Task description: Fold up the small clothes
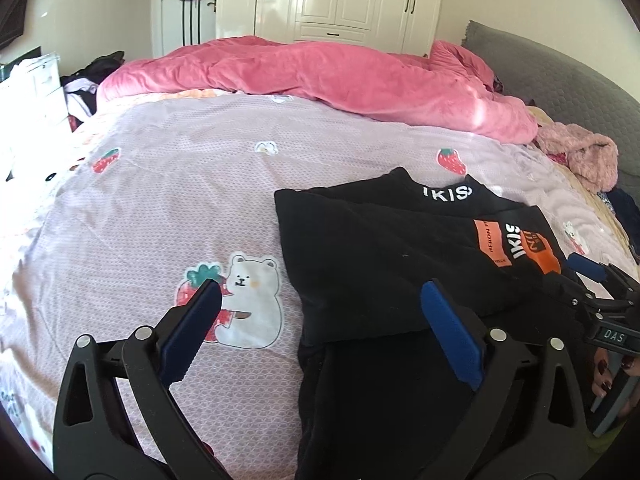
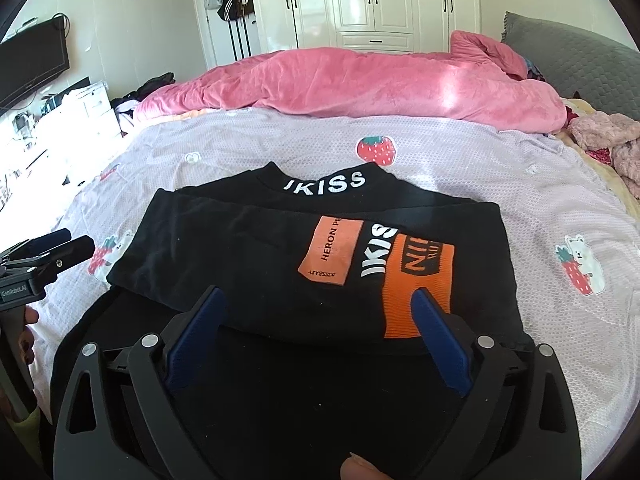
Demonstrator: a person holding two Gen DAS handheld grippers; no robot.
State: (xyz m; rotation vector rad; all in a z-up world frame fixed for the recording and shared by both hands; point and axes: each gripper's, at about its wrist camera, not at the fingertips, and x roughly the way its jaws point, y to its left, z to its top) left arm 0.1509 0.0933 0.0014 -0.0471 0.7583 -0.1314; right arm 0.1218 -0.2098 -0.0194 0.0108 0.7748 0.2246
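Bed sheet [image 2: 460, 184]: pale lilac cotton with a fine dotted weave, printed with strawberries and white bears, spread flat across the whole bed; lightly creased.
Pink blanket [image 2: 360, 84]: plush, fleecy, bunched in a long ridge across the far side of the bed, running left to right; white wardrobe [image 2: 372, 0] with dark handles behind it; grey quilted headboard [image 2: 580, 64] at far right.
Black top [image 2: 280, 248]: soft knit, matte, folded into a rough rectangle on the near-centre part of the sheet; long axis lies left to right; collar, lettered IKISS in white, points to the far side toward the blanket; folded upper layer shows an orange ribbed patch [image 2: 416, 284] and a smoother orange label patch to its left, lettering turned sideways; a lower black layer extends toward the near edge under the tongs.
Right gripper [image 2: 318, 300]: black plastic arms, blue ribbed pads; jaws spread wide, nothing pinched; it sits above the near edge of the folded layer.
Left gripper [image 1: 322, 292]: same build; jaws spread wide, empty; left pad over the bear print, right pad over the garment's left part.
A fingertip [image 2: 360, 468] shows at the near bottom edge of the right wrist view.
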